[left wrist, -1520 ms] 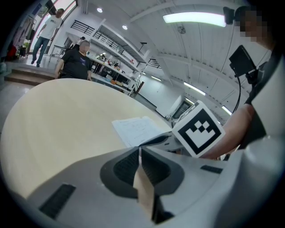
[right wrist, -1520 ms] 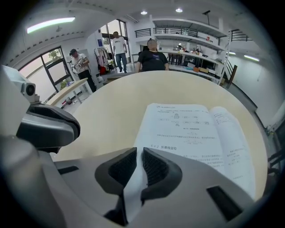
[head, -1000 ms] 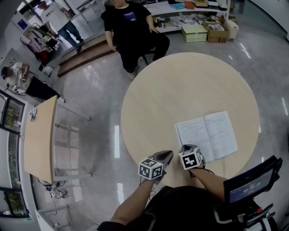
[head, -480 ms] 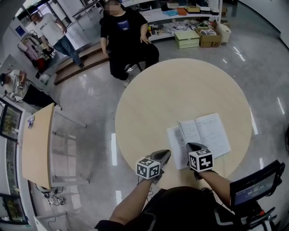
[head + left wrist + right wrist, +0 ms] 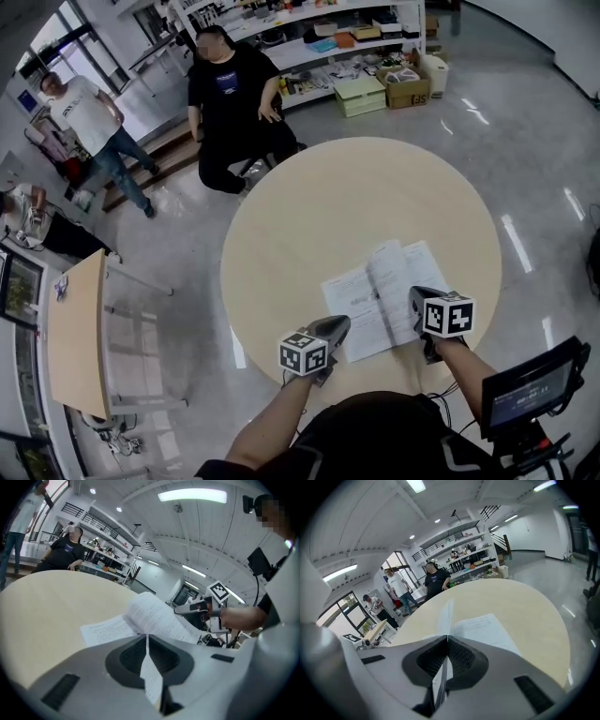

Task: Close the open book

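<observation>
**We fold the book shut**
The book (image 5: 361,302) lies open near the bench's (image 5: 356,187) near rim. Our right gripper (image 5: 416,293) has its fingers pinching the raised right page, and the left gripper (image 5: 341,324) seems to pinch the left page's near edge. We should swing the page left over the spine. Open room lies far, and the rim is close.

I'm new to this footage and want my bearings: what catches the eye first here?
An open book lies near the close edge of the round table, with a right-hand page lifted and pinched in the shut jaws of the right gripper. Beyond the table sits a person in black, with shelves behind.
</observation>
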Motion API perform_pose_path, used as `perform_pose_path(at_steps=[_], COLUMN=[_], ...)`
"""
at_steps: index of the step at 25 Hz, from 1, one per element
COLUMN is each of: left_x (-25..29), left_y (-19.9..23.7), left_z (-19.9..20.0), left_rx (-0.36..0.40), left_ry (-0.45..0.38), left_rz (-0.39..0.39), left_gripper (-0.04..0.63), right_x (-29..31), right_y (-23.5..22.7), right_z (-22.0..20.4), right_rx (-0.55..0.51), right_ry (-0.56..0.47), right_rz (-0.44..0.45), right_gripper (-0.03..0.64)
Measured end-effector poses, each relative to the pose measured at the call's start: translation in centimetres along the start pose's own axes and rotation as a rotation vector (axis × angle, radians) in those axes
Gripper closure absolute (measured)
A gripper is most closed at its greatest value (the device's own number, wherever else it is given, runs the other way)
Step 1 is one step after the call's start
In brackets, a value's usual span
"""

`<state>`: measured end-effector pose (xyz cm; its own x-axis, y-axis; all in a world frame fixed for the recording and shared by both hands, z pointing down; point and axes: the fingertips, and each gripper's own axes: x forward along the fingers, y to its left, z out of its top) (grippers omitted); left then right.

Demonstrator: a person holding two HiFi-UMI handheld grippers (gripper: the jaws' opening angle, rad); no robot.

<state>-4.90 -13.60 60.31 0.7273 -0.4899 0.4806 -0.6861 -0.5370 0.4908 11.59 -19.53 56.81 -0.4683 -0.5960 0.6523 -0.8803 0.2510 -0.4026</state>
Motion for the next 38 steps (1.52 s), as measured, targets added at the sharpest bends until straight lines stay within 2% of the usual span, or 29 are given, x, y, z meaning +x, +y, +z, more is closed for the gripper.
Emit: perform_pose_path(at_steps=[5, 11, 16, 21, 27, 32, 33, 34, 35, 38], left_x=[0.3, 3.0, 2.5, 0.9, -0.5, -2.2, -2.5, -2.8, -3.1, -3.7], left_y=[-0.5, -0.1, -1.1, -1.5, -1.1, -0.3, -0.1, 0.2, 0.7, 2.1], left_z=[0.1, 0.7, -0.2, -1.3, -2.3, -2.4, -2.1, -2.0, -1.9, -2.1], left_rx=[0.019, 0.021, 0.005, -0.012, -0.032, -0.044, -0.051, -0.057, -0.063, -0.084], left_ry=[0.01, 0.031, 0.04, 0.049, 0.048, 0.009, -0.004, -0.015, -0.022, -0.036], left_rz=[0.006, 0.032, 0.04, 0.075, 0.116, 0.154, 0.161, 0.168, 0.176, 0.198], left_gripper=[0.598, 0.597, 0.598, 0.598, 0.598, 0.597, 0.598, 0.598, 0.597, 0.598], right_x=[-0.2, 1.8, 2.2, 3.2, 4.1, 3.8, 3.7, 3.5, 3.3, 2.8], right_y=[-3.2, -9.6, -13.3, -14.7, -15.8, -15.8, -16.0, -16.3, -16.5, -16.4], right_z=[-0.3, 0.5, -2.0, -5.5, -7.6, -7.2, -6.7, -6.1, -5.5, -4.1], right_rx=[0.06, 0.083, 0.103, 0.112, 0.065, -0.043, -0.054, -0.061, -0.065, -0.086], right_ry=[0.0, 0.028, 0.082, 0.151, 0.205, 0.221, 0.213, 0.201, 0.188, 0.15], right_rz=[0.009, -0.015, -0.056, -0.071, -0.103, -0.147, -0.161, -0.175, -0.19, -0.228], right_gripper=[0.615, 0.614, 0.614, 0.614, 0.609, 0.597, 0.572, 0.503, 0.467, 0.44])
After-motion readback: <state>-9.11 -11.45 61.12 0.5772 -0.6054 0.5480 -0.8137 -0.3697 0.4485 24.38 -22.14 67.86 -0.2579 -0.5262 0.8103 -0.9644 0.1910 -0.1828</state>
